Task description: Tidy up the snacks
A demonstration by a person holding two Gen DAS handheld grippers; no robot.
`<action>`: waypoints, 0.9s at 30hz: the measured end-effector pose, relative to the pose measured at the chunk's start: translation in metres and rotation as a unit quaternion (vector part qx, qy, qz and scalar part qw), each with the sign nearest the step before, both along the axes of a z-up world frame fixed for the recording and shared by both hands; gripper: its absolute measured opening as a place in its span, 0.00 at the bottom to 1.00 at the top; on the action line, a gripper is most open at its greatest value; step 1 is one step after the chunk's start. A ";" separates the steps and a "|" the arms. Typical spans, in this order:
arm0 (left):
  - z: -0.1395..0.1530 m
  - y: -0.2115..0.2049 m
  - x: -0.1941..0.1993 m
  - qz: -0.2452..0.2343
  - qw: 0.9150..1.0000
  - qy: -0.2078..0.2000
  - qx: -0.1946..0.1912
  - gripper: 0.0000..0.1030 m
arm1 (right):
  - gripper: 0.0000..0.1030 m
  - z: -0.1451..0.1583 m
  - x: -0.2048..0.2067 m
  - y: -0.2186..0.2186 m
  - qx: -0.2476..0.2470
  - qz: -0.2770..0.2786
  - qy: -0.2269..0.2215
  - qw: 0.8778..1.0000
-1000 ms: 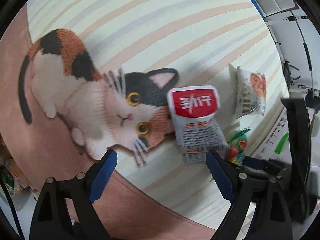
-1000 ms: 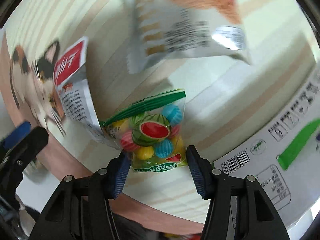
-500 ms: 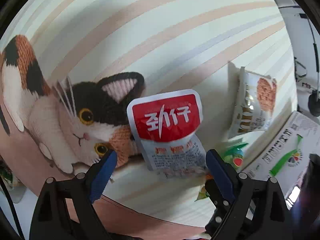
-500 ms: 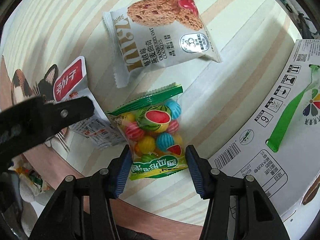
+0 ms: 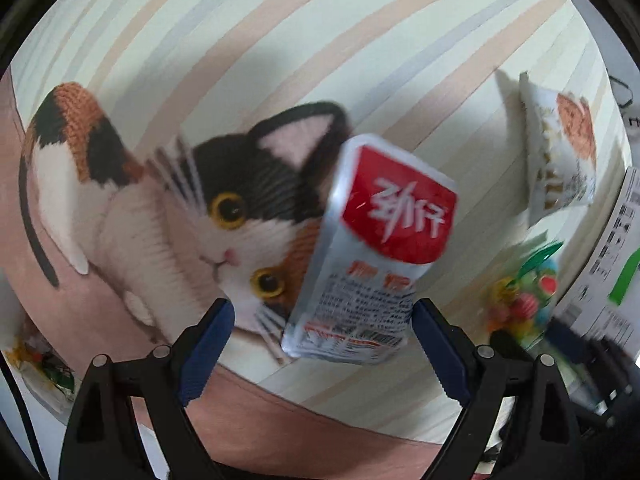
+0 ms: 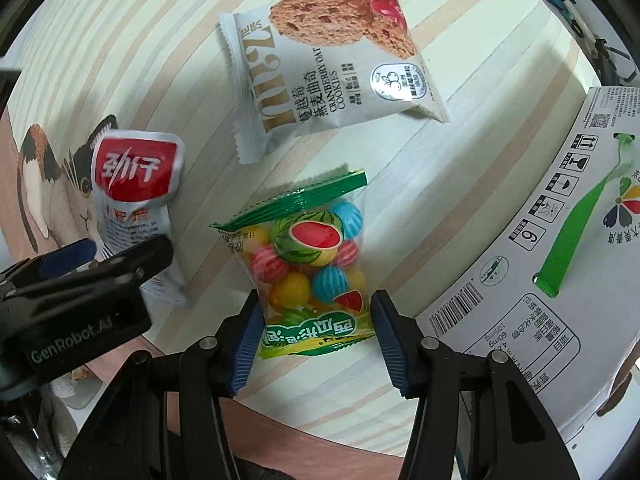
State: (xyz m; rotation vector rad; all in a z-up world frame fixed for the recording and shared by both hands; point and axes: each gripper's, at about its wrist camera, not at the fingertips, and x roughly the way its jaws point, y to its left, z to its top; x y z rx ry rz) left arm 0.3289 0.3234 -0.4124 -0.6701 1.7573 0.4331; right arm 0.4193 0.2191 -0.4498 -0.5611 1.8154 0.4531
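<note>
1. Left hand-held gripper [image 5: 322, 338] has come down closer over the red-and-silver snack pouch [image 5: 370, 248]; jaws stand wide apart, pouch between them, pads not touching it yet
2. Pouch lies on the cat-print mat [image 5: 280, 60] on the bench, overlapping the cat's face; it looks larger and blurrier than a second ago
3. Right hand-held gripper [image 6: 316, 334] has its pads against both edges of the candy-ball bag [image 6: 310, 264], which has slid deeper between them; I read it as gripped
4. Cookie packet [image 6: 332, 68] lies apart, untouched, beyond the candy bag; white carton [image 6: 560, 280] sits at right
5. Judgement: both hands are at pick stage, nothing sorted yet
</note>
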 end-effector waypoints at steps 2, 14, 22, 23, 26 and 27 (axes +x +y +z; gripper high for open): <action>-0.002 -0.002 -0.004 -0.005 1.000 0.000 0.001 0.88 | 0.55 -0.004 -0.005 0.001 -0.002 0.002 -0.003 1.000; 0.013 -0.055 0.008 -0.064 0.995 -0.055 0.056 0.53 | 0.54 -0.009 -0.048 0.011 -0.006 0.024 -0.027 0.999; 0.022 -0.086 0.010 -0.091 0.991 -0.076 0.062 0.49 | 0.54 -0.011 -0.086 0.003 0.006 0.017 -0.027 0.999; 0.023 -0.082 0.008 -0.088 0.991 -0.081 0.059 0.49 | 0.53 -0.012 -0.089 0.001 0.009 0.014 -0.026 1.000; 0.023 -0.076 0.003 -0.075 0.992 -0.090 0.045 0.49 | 0.53 -0.011 -0.099 -0.004 0.015 0.007 -0.025 1.000; 0.024 -0.075 0.003 -0.077 0.992 -0.092 0.041 0.50 | 0.53 -0.012 -0.102 -0.006 0.016 0.004 -0.025 1.000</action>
